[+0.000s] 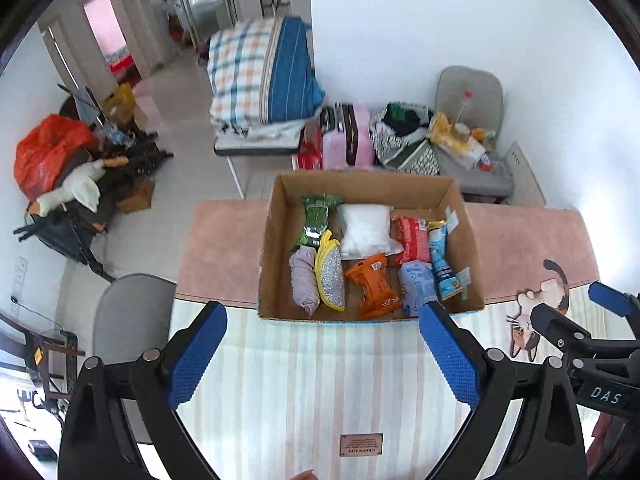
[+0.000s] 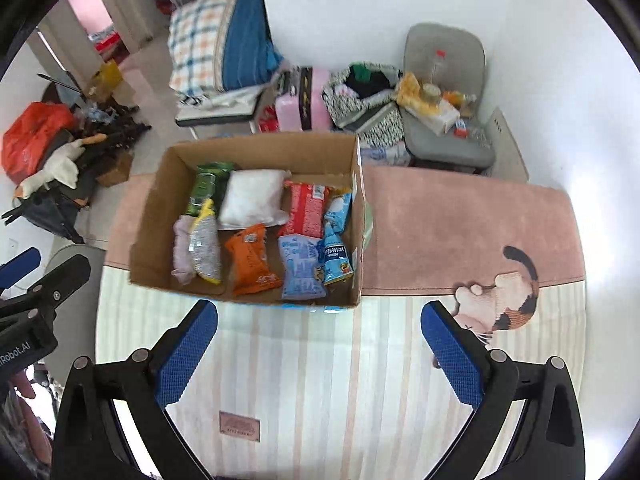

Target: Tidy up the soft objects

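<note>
Left wrist view, left tool (image 1: 322, 314) spread wide with ribbed blue pads, right tool (image 2: 318, 312) likewise spread, rectangular cardboard box (image 1: 464, 236) of crinkly packets on striped fabric-covered desk (image 1: 320, 380).

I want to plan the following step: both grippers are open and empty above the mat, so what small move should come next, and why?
Probably bring the left gripper forward and down over the cardboard box toward the orange packet. Both it and the right gripper are open, hold nothing, and hang short of the box; the packet lies near the front wall with some gap around it.
</note>
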{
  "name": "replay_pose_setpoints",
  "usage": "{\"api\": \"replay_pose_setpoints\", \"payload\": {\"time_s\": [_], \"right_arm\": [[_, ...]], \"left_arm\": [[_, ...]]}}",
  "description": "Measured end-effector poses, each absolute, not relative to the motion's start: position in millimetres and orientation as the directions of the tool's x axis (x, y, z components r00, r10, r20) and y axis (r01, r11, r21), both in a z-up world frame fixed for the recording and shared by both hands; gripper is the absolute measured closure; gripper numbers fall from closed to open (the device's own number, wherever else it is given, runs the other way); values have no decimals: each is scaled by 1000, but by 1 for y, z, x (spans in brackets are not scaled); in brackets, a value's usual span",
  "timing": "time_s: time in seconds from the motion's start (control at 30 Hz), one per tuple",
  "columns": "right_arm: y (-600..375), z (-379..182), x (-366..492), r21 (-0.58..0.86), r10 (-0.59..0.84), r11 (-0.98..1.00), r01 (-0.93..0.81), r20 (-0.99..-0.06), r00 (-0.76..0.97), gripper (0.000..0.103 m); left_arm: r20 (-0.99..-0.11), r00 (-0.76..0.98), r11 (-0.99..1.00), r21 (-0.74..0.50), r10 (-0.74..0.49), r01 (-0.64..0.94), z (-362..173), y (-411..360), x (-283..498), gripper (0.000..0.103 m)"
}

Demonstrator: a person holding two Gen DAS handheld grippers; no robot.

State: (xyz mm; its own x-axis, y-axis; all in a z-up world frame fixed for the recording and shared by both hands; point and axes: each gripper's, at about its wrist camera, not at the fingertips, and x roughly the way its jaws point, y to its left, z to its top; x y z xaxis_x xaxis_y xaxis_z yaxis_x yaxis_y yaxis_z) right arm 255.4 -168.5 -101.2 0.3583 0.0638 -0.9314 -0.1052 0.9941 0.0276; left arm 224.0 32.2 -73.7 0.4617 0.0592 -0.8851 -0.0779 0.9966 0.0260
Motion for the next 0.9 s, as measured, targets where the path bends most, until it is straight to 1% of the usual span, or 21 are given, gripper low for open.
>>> {"api": "replay_pose_setpoints", "payload": {"time_s": [0.07,0.2,0.37,0.53,0.7,0.9], "right_arm": [[-170,-82,237,34,73,994,-109,-920,386,0],[-175,-45,204,29,71,995,-99,-890,450,0],[-181,-4,163,46,94,993,-105,-855,510,0],[-186,40,121,54,108,993,-109,-810,576,0],[-189,71,91,47,107,993,-112,-778,620,0],[-195,91,69,36,92,994,-101,-765,638,0]], "left_arm": [[-870,487,996,37,74,-86,-59,30,208,4],[-849,525,995,15,67,-102,-31,28,178,4],[-831,555,995,-31,29,-98,-4,26,148,4],[-815,580,996,-37,18,-83,22,19,122,4],[-793,609,997,-34,15,-70,42,12,100,4],[-781,625,998,-31,8,-51,50,6,86,4]]}}
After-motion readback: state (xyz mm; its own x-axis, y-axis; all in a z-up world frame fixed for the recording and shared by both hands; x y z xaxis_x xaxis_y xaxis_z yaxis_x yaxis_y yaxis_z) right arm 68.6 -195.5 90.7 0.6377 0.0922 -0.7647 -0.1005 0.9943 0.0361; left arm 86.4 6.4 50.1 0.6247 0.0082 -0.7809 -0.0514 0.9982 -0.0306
